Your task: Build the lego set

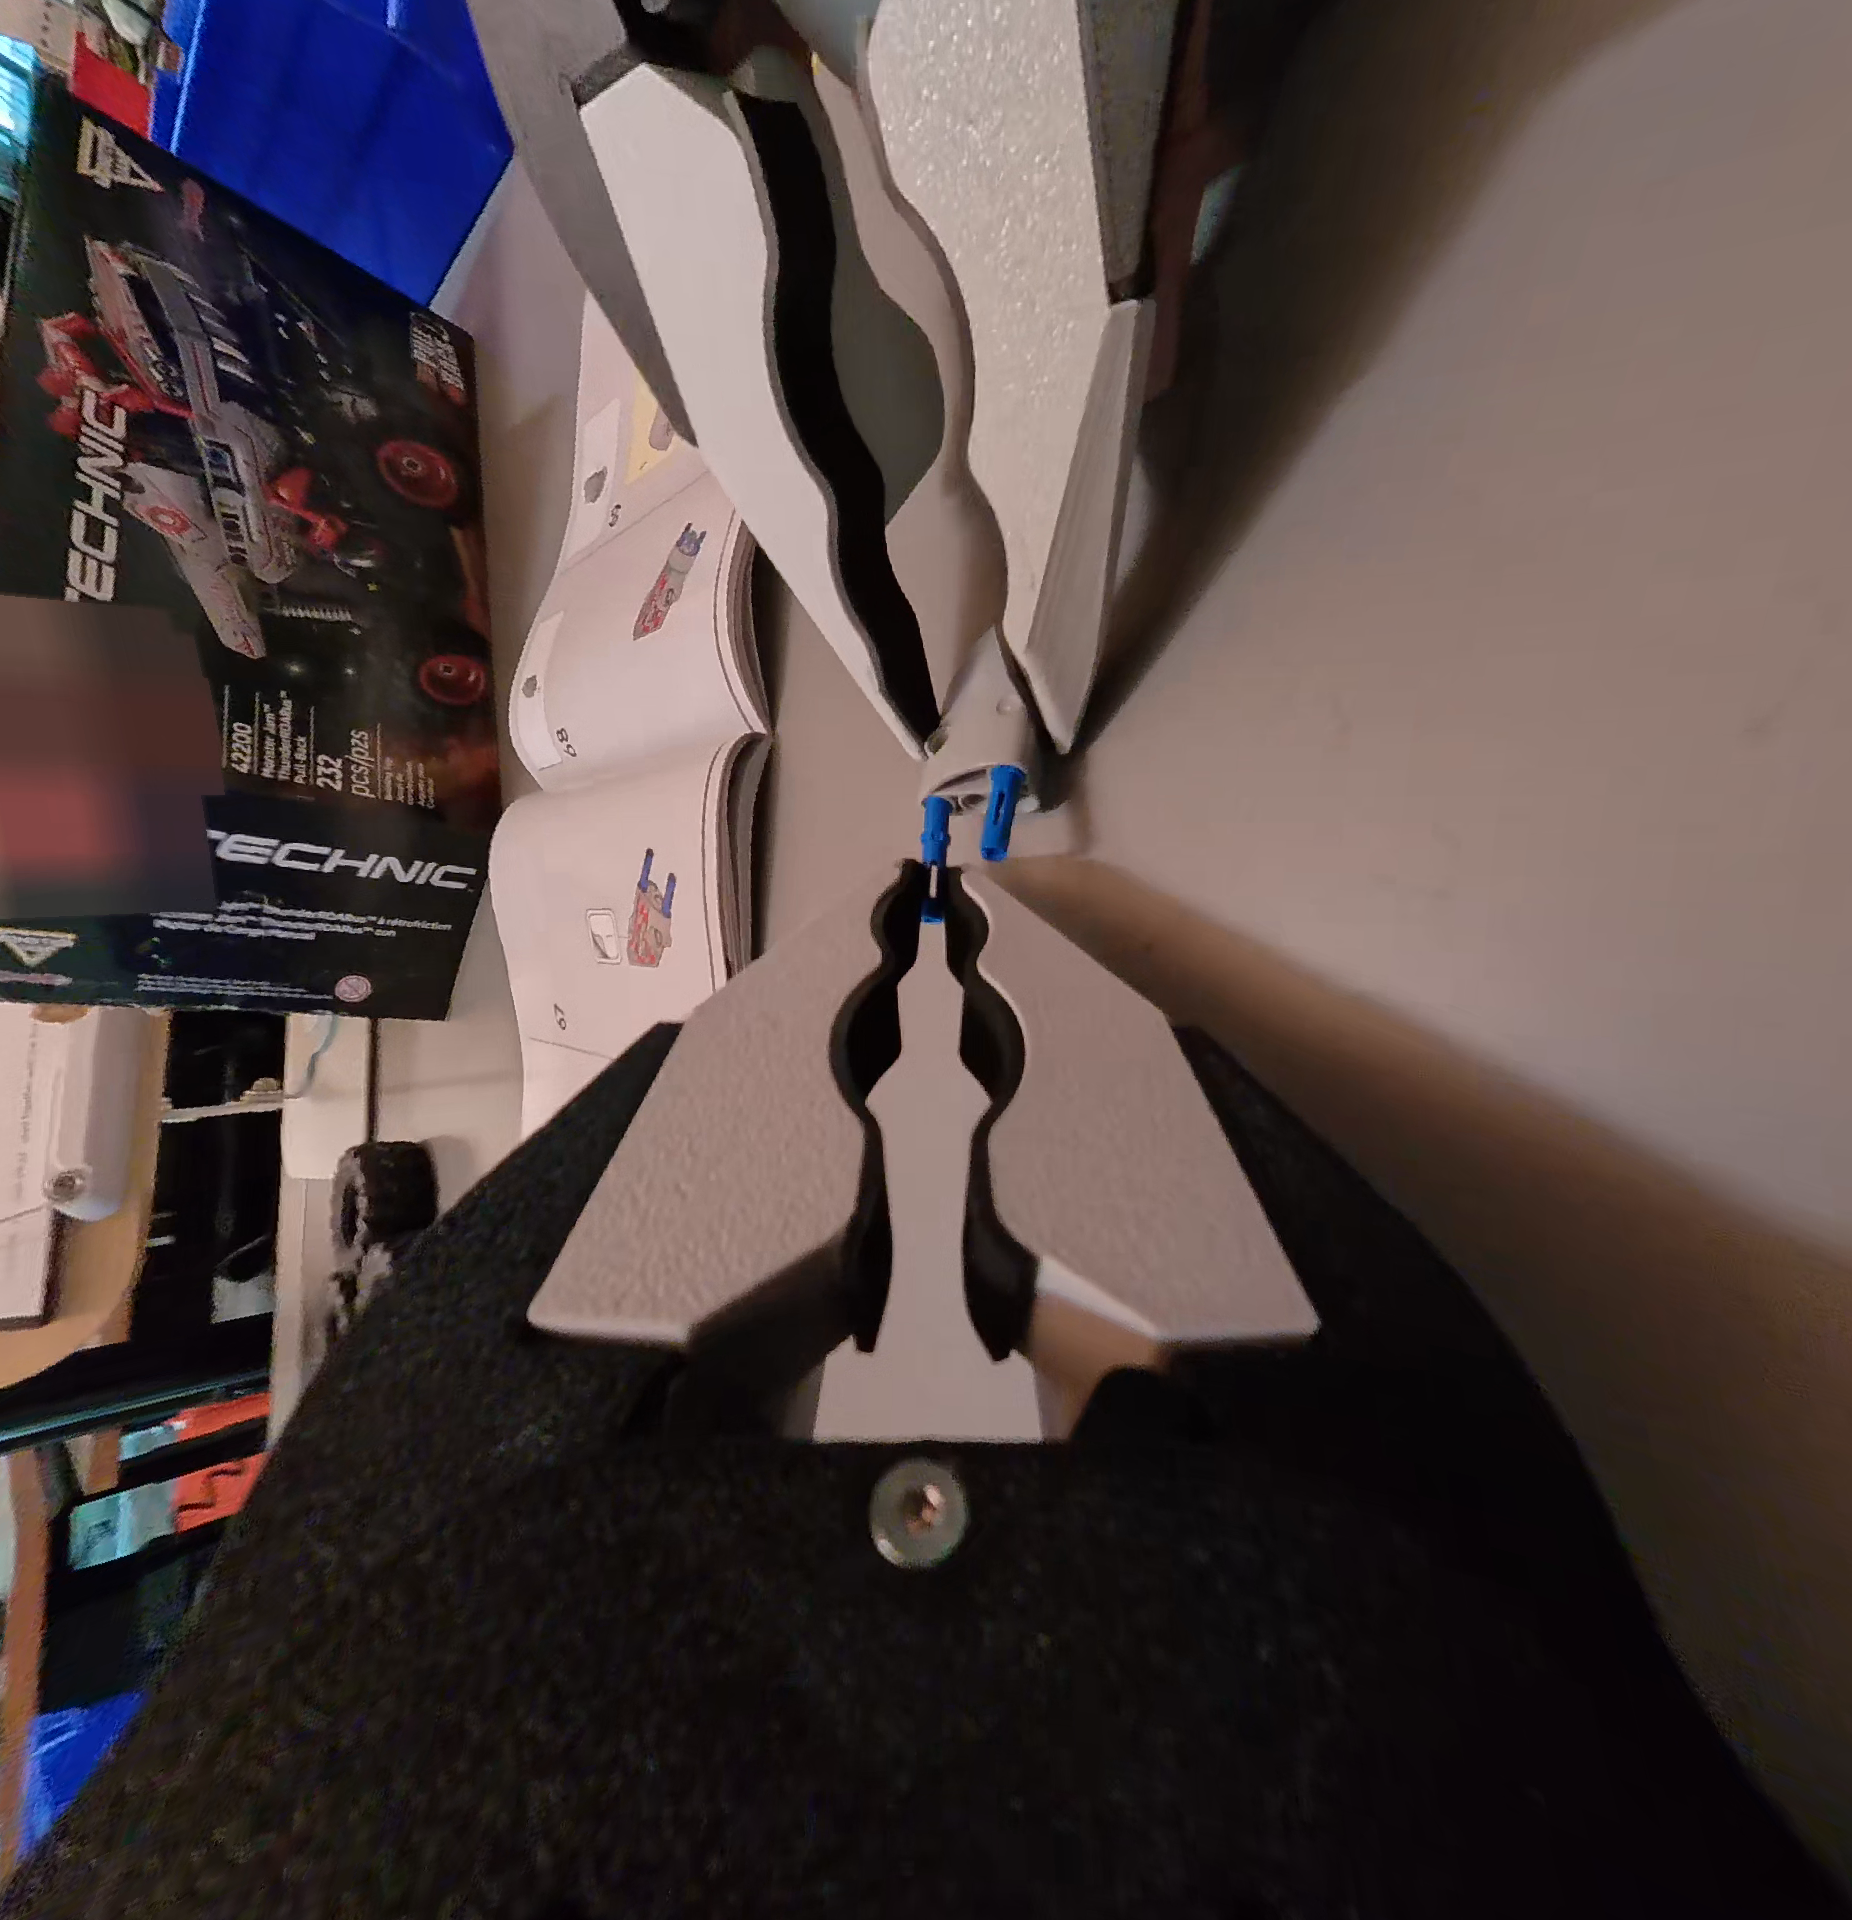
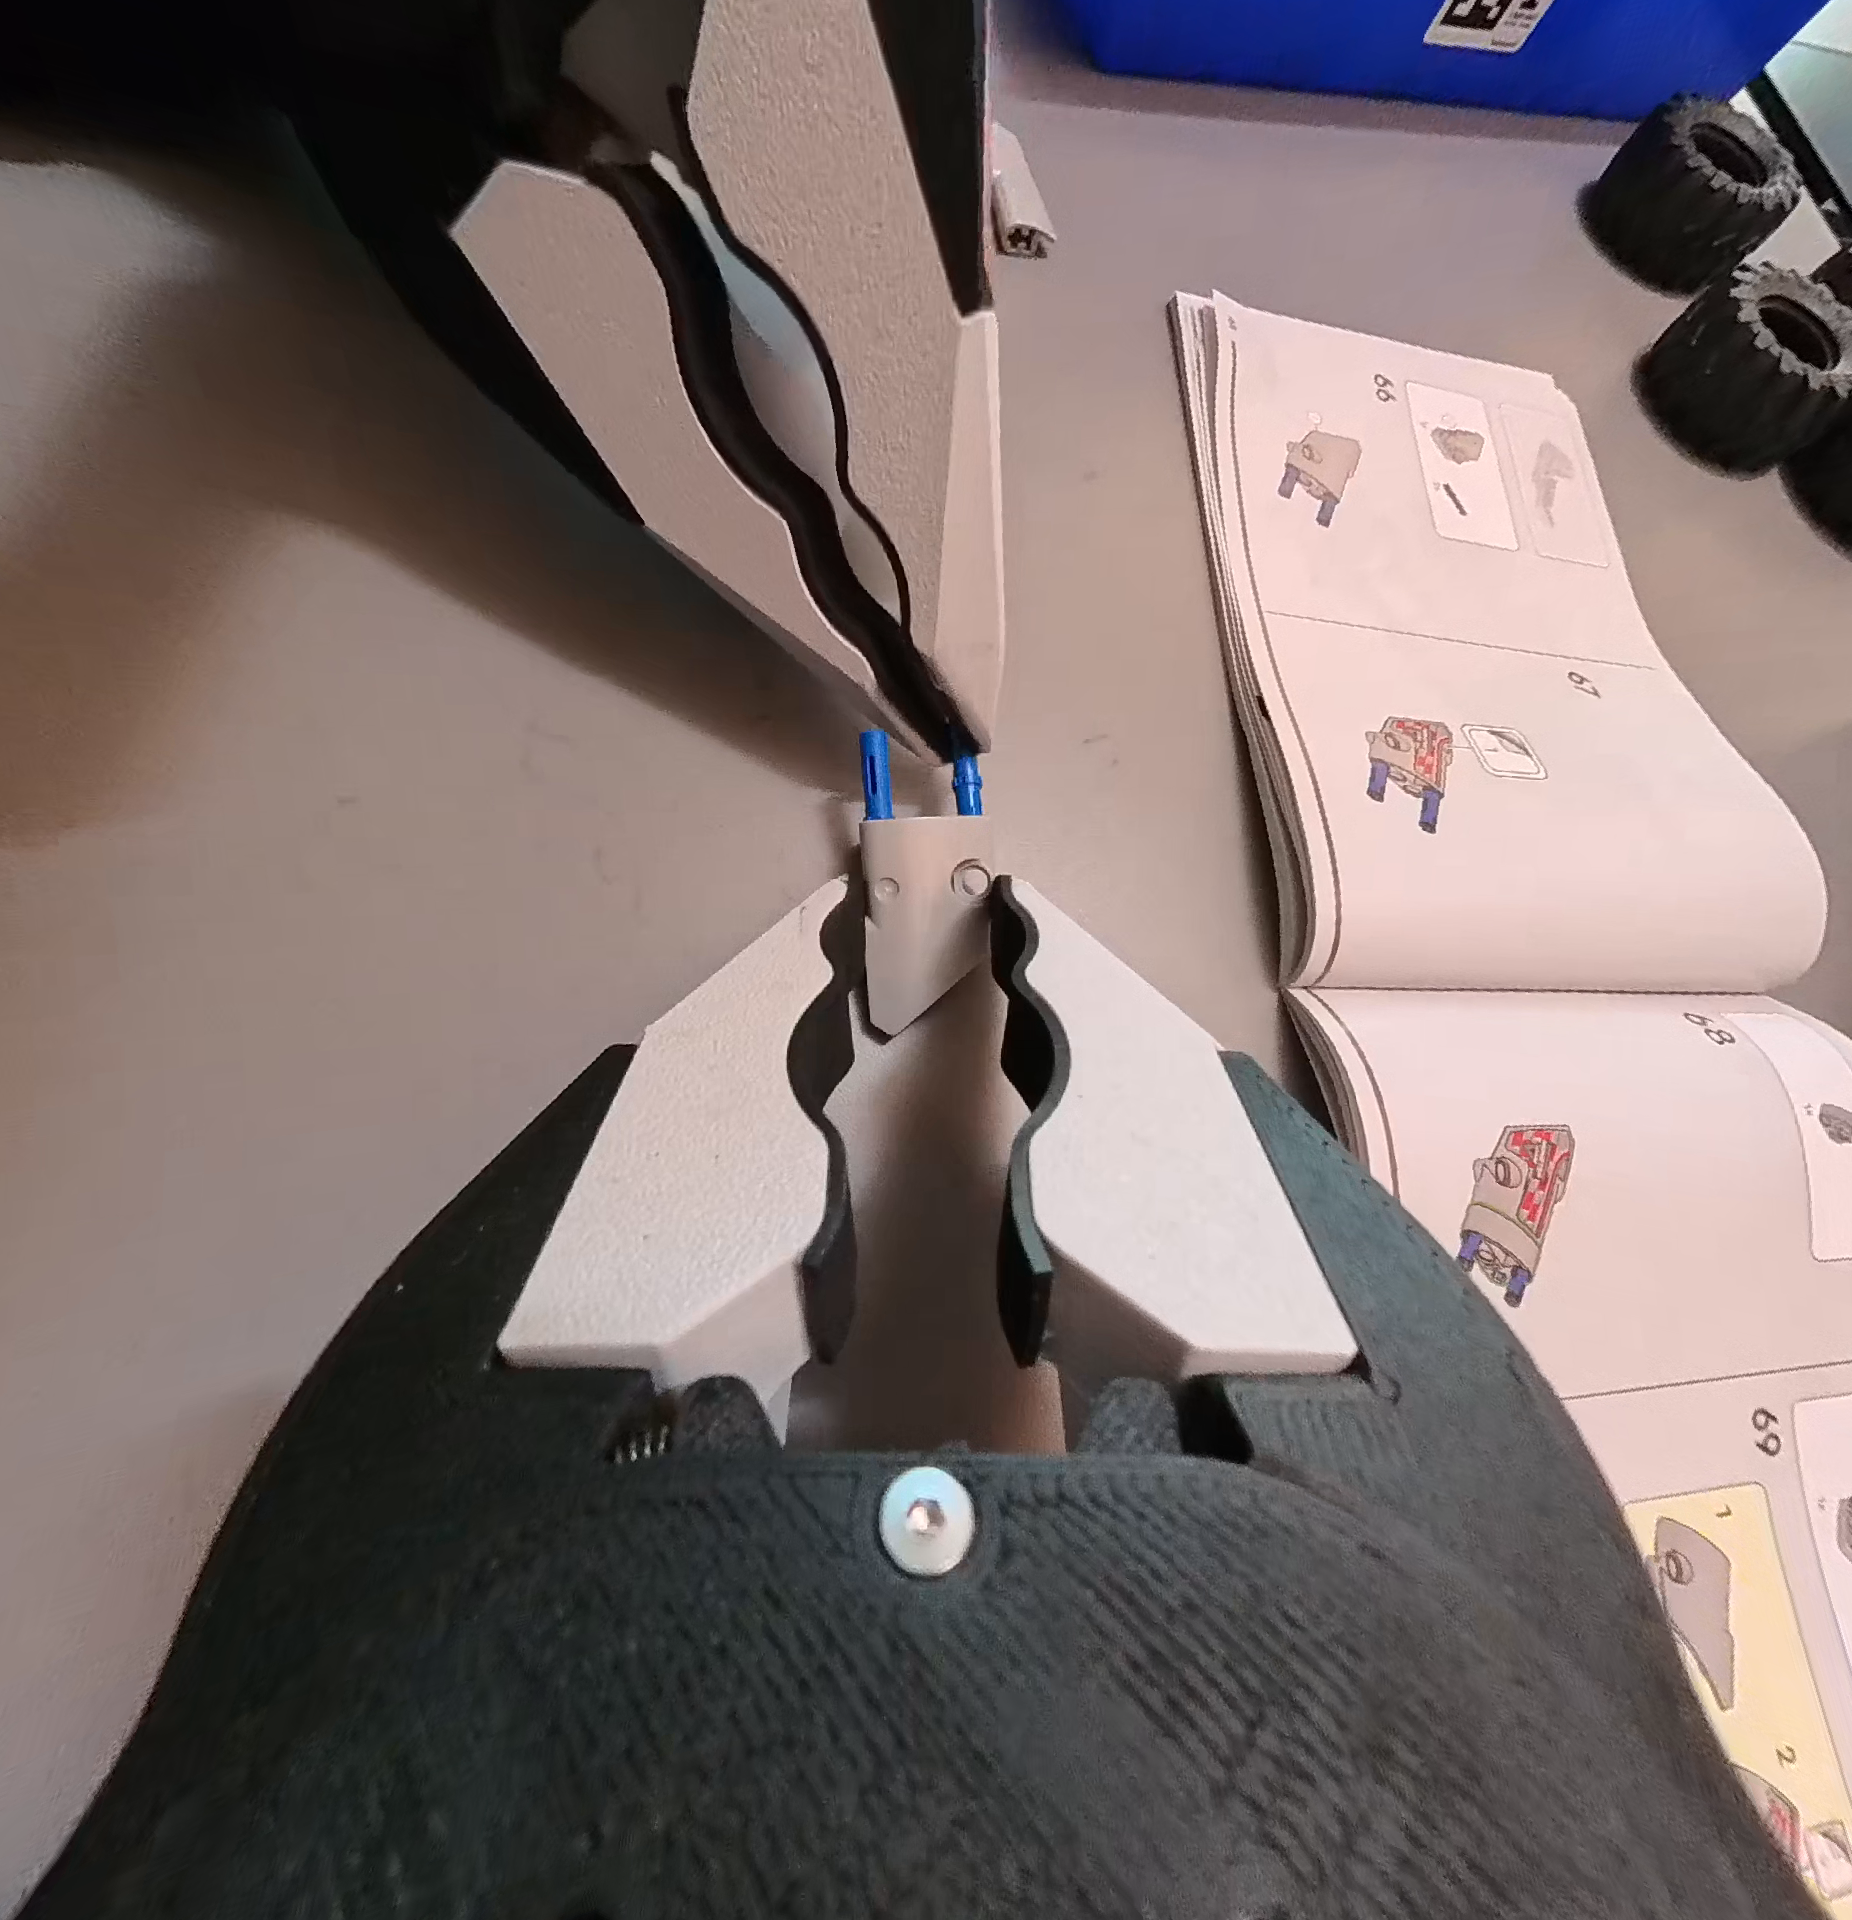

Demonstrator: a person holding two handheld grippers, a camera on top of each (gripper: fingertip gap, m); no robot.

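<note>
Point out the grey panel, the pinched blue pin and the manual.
grey panel [image 2: 917, 935]: right wrist view, middle of its flat face.
pinched blue pin [image 1: 934, 831]: left wrist view, its shaft just ahead of the fingertips.
manual [image 2: 1473, 665]: right wrist view, bare part of the upper open page.

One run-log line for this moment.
left gripper: shut on blue pin | right gripper: shut on grey panel | second pin: seated in panel | manual: open
</note>
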